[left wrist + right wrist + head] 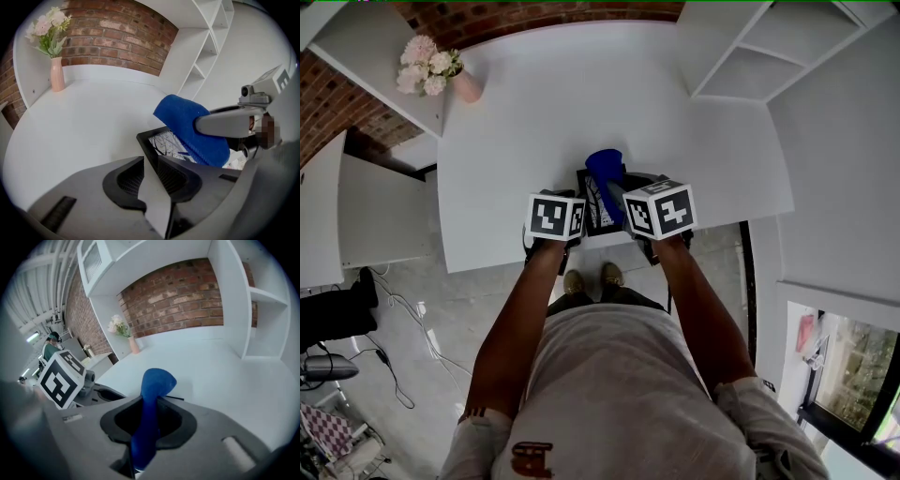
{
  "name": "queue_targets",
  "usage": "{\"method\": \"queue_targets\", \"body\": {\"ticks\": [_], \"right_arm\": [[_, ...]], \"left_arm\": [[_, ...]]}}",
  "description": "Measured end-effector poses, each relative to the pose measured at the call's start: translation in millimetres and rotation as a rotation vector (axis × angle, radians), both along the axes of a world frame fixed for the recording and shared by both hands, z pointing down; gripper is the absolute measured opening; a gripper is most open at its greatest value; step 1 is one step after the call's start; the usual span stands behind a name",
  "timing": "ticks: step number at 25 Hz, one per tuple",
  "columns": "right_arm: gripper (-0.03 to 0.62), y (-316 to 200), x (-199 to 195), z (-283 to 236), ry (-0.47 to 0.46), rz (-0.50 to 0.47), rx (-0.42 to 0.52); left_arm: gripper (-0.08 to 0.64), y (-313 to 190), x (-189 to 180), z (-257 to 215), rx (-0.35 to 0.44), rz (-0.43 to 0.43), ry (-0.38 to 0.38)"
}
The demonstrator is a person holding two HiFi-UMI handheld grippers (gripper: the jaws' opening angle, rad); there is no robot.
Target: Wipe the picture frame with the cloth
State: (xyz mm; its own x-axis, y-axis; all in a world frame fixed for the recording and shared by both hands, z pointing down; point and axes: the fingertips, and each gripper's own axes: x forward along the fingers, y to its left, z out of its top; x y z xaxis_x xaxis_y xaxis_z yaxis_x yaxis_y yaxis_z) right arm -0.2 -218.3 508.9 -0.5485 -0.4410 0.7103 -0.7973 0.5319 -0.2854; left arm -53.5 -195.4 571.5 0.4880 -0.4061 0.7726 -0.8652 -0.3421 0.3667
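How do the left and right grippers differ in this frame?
The left gripper clamps the edge of the black picture frame; the right gripper clamps a blue cloth. The left gripper sits at the frame's side; the right gripper is in front of its picture. Both are shut on something.

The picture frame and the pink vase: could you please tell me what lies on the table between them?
Nothing; the white table between the picture frame and the pink vase is bare, as the left gripper view shows.
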Motion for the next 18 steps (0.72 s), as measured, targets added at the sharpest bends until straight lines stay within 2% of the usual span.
{"method": "queue_targets", "body": {"ticks": [3, 11, 18], "right_arm": [[0.072, 7, -14, 1, -0.021, -0.002, -0.017], [0.072, 25, -33, 26, 0.006, -0.026, -0.075], [0.072, 29, -28, 41, 0.085, -0.046, -0.074]], "left_arm": [[0.087, 0, 0, -1, -0.003, -0.004, 0.012], [0.087, 2, 0, -1, 0.001, 0.001, 0.019], [0.087, 1, 0, -1, 0.003, 0.008, 0.022]]}}
